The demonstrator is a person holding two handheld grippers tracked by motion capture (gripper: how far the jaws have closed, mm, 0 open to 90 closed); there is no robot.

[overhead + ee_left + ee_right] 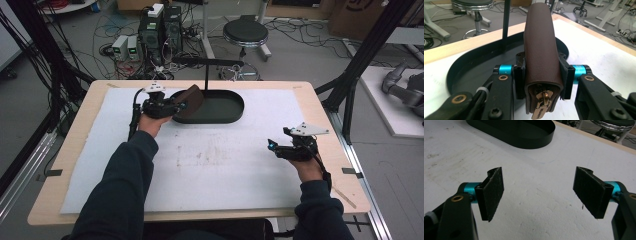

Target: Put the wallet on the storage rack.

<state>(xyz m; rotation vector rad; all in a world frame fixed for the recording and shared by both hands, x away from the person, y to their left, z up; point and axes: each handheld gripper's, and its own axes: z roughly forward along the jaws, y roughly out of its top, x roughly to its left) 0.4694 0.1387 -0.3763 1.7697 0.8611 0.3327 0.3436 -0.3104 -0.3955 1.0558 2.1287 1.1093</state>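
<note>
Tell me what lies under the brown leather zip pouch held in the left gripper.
The brown leather zip pouch, clamped in the left gripper, hangs over the black oval tray. The tray floor directly beneath it is covered.

Left gripper (176, 106): jaws clamped on a flat brown leather pouch (190, 100), tilted, projecting beyond the jaws over the near-left rim of a black oval tray (235, 114) with an upright T-shaped stand. Right gripper (274, 146): above a white mat (215, 165) on the wooden table (320, 107), well apart from the tray.
</note>
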